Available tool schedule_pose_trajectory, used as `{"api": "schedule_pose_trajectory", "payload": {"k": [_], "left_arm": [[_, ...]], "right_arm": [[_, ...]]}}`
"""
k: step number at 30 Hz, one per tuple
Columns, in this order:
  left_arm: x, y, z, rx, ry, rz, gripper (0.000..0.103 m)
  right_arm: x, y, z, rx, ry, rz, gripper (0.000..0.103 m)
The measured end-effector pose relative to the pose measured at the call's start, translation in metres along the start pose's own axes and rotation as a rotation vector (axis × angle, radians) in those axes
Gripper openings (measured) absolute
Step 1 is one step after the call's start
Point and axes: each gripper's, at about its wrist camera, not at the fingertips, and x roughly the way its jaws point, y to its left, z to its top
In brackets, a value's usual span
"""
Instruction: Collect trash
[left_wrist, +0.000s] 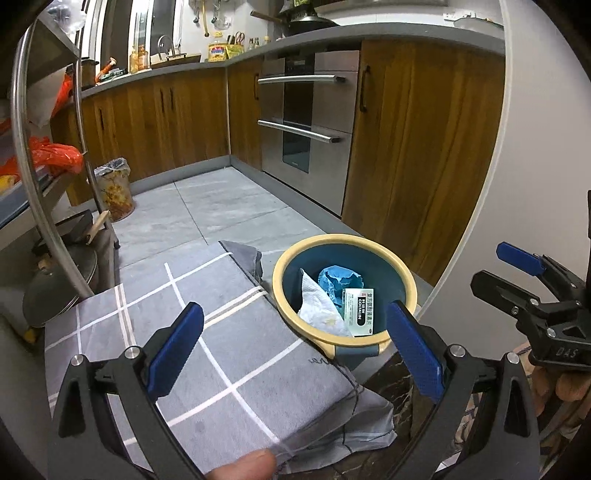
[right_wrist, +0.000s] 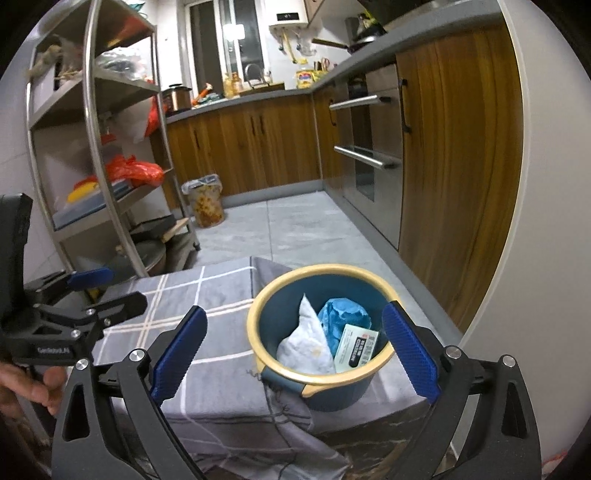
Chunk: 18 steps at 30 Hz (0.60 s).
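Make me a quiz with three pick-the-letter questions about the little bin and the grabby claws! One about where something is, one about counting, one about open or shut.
1. Where does the blue bin stand?
A. on the kitchen floor
B. on the table, beside the grey checked cloth
C. on the metal shelf

2. How many pieces of trash show inside the bin?
A. one
B. three
C. six

3. How are the left gripper and right gripper?
A. both open and empty
B. both shut on trash
C. one is shut on the bin rim

Answers:
1 B, it sits at the right edge of the cloth on the table.
2 B, a white tissue, a crumpled blue wrapper and a medicine box lie in it.
3 A, the blue pads of each stand wide apart with nothing between them.
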Motion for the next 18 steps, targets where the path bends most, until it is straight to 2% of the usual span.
{"api": "schedule_pose_trajectory", "payload": {"k": [4,18], "left_arm": [[-0.0054,-0.0004,-0.0039,0.004,-0.019,0.012,0.097],[0.0002,0.0085,-0.0074,-0.016,0.002,0.059,0.097]], "right_arm": [[0.0007,0.0005,0.0002,-0.002,-0.009,-0.006,0.096],[0.0005,-0.0009,-0.0005,0.015,-0.010,0.010,0.096]]}}
